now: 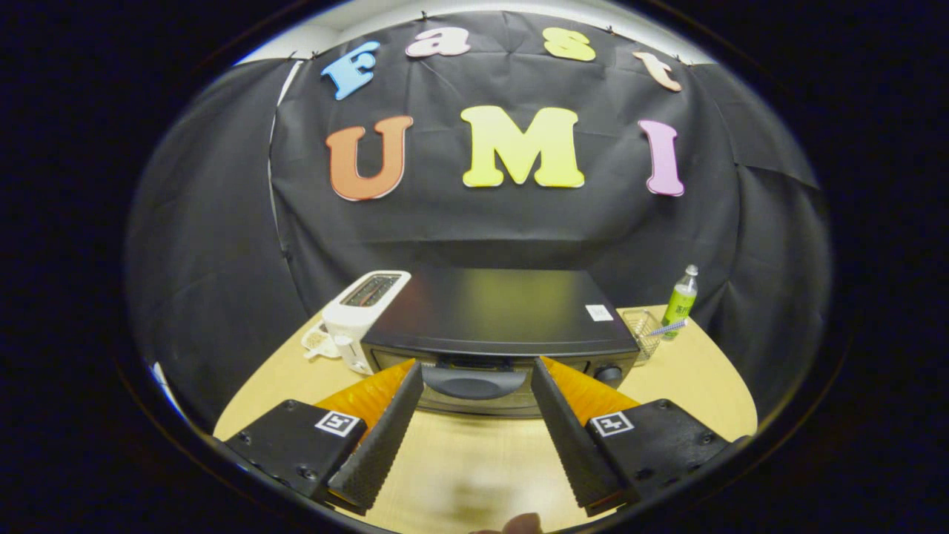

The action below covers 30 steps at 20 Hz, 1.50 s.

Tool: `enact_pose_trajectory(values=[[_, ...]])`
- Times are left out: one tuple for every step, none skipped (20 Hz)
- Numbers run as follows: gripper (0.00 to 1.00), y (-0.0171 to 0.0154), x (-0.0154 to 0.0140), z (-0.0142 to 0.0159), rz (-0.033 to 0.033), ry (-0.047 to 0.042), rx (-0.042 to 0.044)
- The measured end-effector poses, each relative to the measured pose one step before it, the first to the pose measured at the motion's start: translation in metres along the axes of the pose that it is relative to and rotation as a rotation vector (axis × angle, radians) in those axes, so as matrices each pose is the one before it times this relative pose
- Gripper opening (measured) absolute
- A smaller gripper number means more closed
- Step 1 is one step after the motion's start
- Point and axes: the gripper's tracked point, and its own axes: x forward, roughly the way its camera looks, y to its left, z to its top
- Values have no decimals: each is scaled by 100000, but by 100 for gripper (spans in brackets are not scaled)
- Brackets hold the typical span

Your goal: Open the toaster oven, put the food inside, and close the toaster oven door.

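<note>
Standing wide apart, the fingers of the gripper [477,371] hold nothing and hover over the bare front part of the desk [689,378]. The oven [500,326] sits just beyond the fingertips, near the middle of the desk, with its door closed and the handle [474,382] seen between the two fingers. A knob [609,373] is on the oven front, toward the right edge. A white toaster [359,311] stands just beside the oven, toward the left edge of the desk. Near the back right corner there is a small clear container [643,328], and a green bottle [680,300] stands upright just behind it. The food cannot be made out on the desk.
</note>
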Motion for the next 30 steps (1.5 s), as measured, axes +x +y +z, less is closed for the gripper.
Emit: enact_pose_trajectory(values=[[98,219,-924,994,40,-1883,-667],[98,146,-1085,899,79,-1730,-276],[98,197,-1027,637,226,-1412,588],[98,307,-1298,893,370,-1492,823],[98,132,-1196,935,24,-2152,828],[98,12,-1264,997,-433,-2235,319],[98,163,-1319,986,-120,-2421,-22],[98,100,-1351,872,-145,-2249,-211],[100,223,-1329,851,-28,-1943,-181],[100,1,-1191,687,-333,-2186,87],[100,-42,-1206,653,-775,-2124,104],[100,-147,-1164,314,-770,-1419,354],[100,-78,-1139,386,-696,-1334,136],[100,-160,-987,212,-1038,-1094,357],[100,-142,-1016,163,-760,-804,444],[100,-303,-890,112,-1228,-580,564],[100,-130,-816,-37,-530,-106,835],[100,-90,-650,-72,-547,95,455],[100,-246,-652,-86,-687,-7,-239],[100,-187,-364,-38,-218,282,102],[100,-63,-387,-161,-128,-28,-764],[100,-187,-190,-37,-1,15,-646],[100,-103,-204,-80,-59,56,-747],[100,47,-24,-219,663,422,152],[100,90,-41,-96,683,490,578],[100,-91,23,-232,440,638,471],[100,4,39,-100,748,697,649],[100,166,-31,-33,1076,284,537],[100,-165,4,-112,228,934,-257],[100,-285,-104,-200,-79,826,178]])
